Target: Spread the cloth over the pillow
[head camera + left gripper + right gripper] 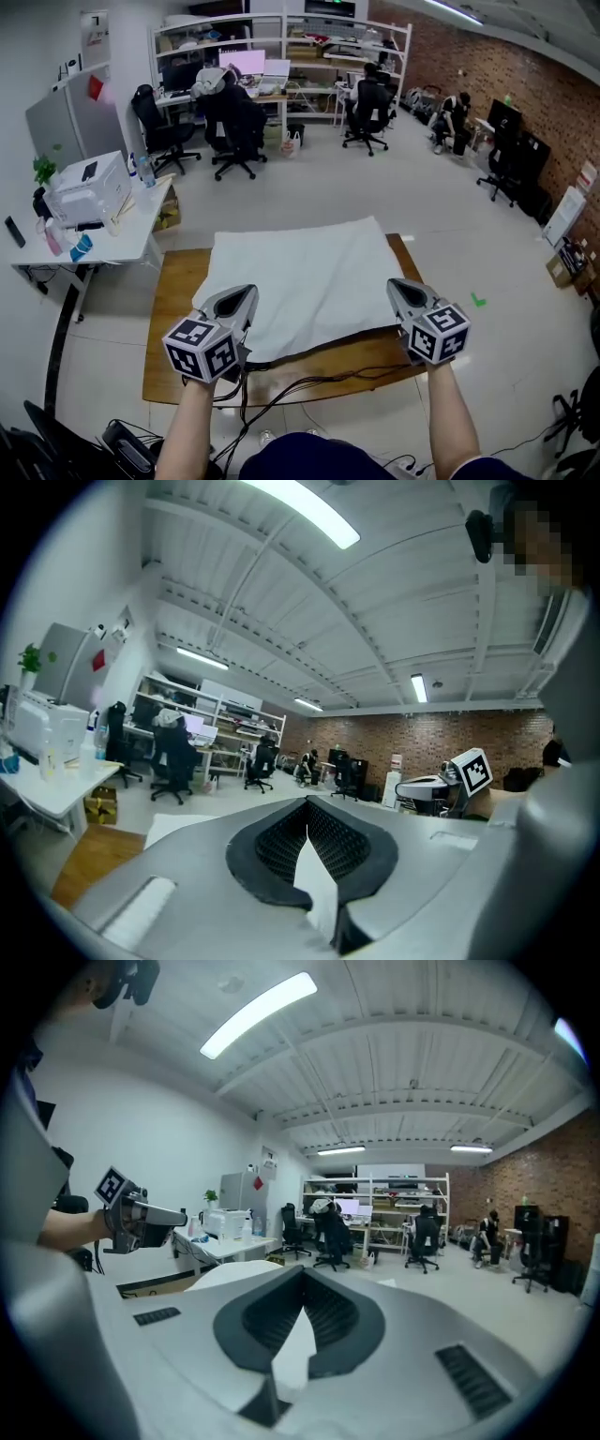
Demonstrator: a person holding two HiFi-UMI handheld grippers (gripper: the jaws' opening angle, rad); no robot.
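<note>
Two hand-held grippers, each with a cube of square black-and-white markers behind its jaws, are raised at the near edge of a white cloth (300, 267). The left gripper (242, 298) has its jaws closed on the cloth's near left corner. In the left gripper view a thin, wedge-shaped fold of the smooth white fabric (314, 885) is pinched between the dark, ribbed pads (281, 841). The right gripper (401, 291) has its jaws closed on the near right corner, where a similar pale wedge (292, 1354) sits between its own ribbed pads (328, 1312).

Ahead of both sets of jaws the cloth stretches away as a broad, roughly rectangular sheet, soft and lightly creased. It lies over a brown wooden bench (173, 281) whose bare top shows to either side of the jaws. The pillow cannot be made out under the sheet. Thin black cables (309, 382) trail across the bench's near edge, below and behind the jaws.
</note>
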